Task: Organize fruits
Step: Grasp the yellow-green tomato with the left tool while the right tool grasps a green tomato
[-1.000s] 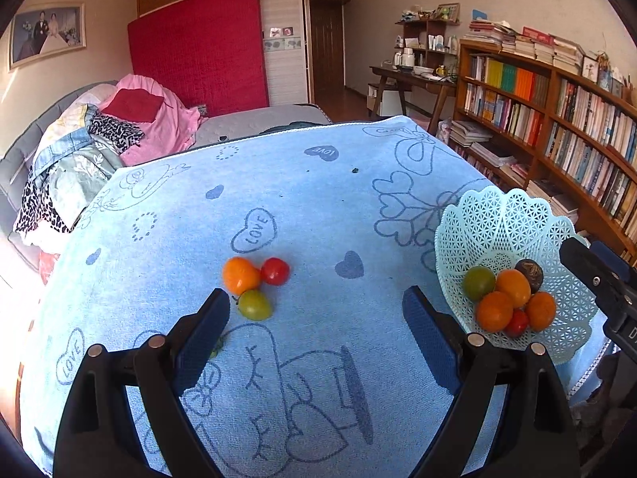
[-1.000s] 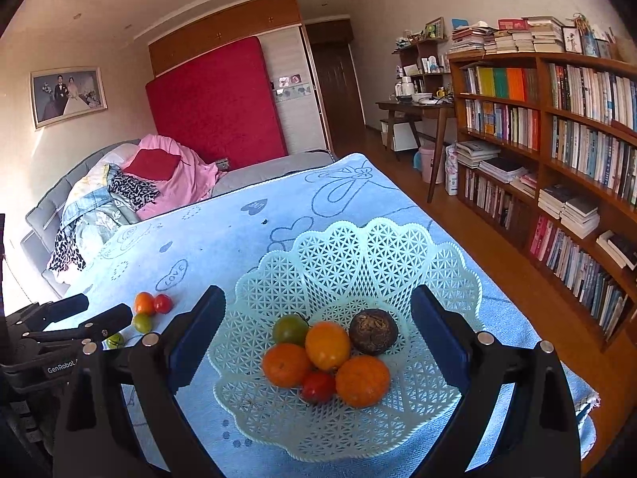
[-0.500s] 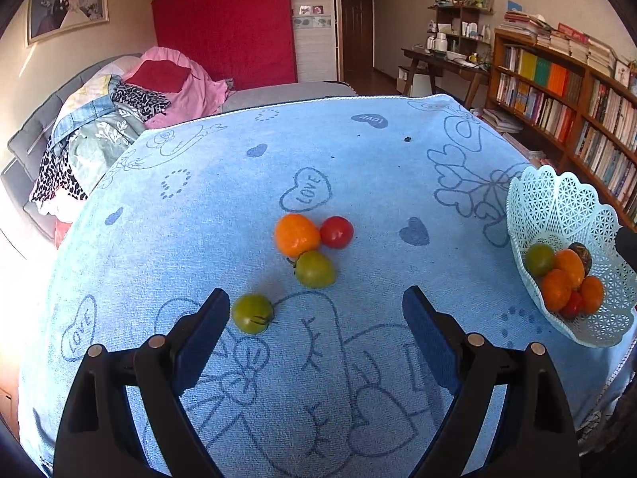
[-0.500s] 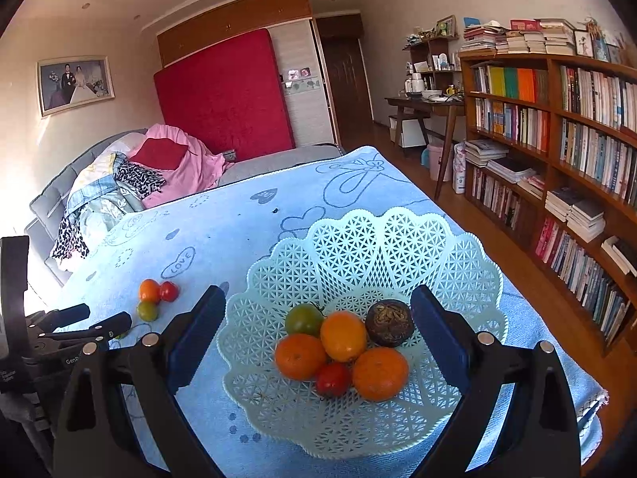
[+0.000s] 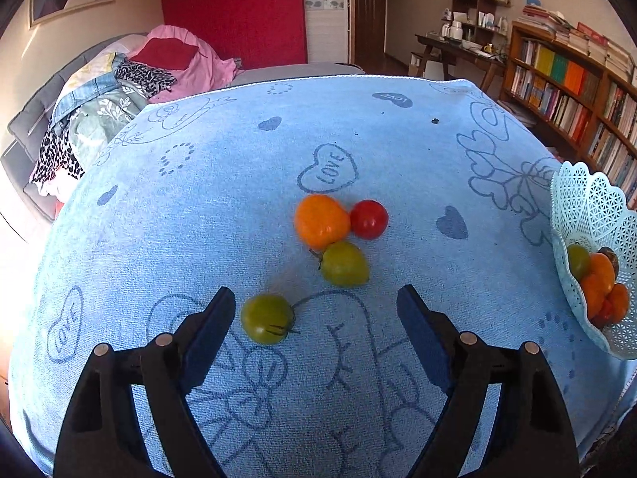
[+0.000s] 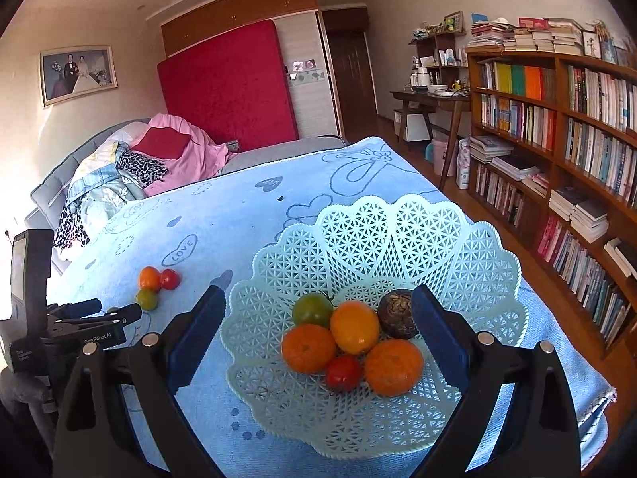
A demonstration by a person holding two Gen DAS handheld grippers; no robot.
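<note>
You are working over a blue terry cloth (image 5: 223,207), soft and matt, with a rough looped pile. The basket (image 6: 398,239) is looking like pale plastic lattice with a slight sheen. The green tomato (image 5: 266,318) and the red tomato (image 5: 369,219) are showing smooth, glossy skin. The left gripper (image 5: 316,314) is having matt black plastic arms, dull blue pads (image 5: 209,330) and small shiny metal pins.

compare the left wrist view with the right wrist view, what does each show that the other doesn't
Only the left wrist view shows the near green tomato clearly, between the closing left gripper fingers, untouched. Only the right wrist view shows the whole basket, its brown fruit in full, and the open right gripper. Both show the three-fruit cluster on the blue cloth.
</note>
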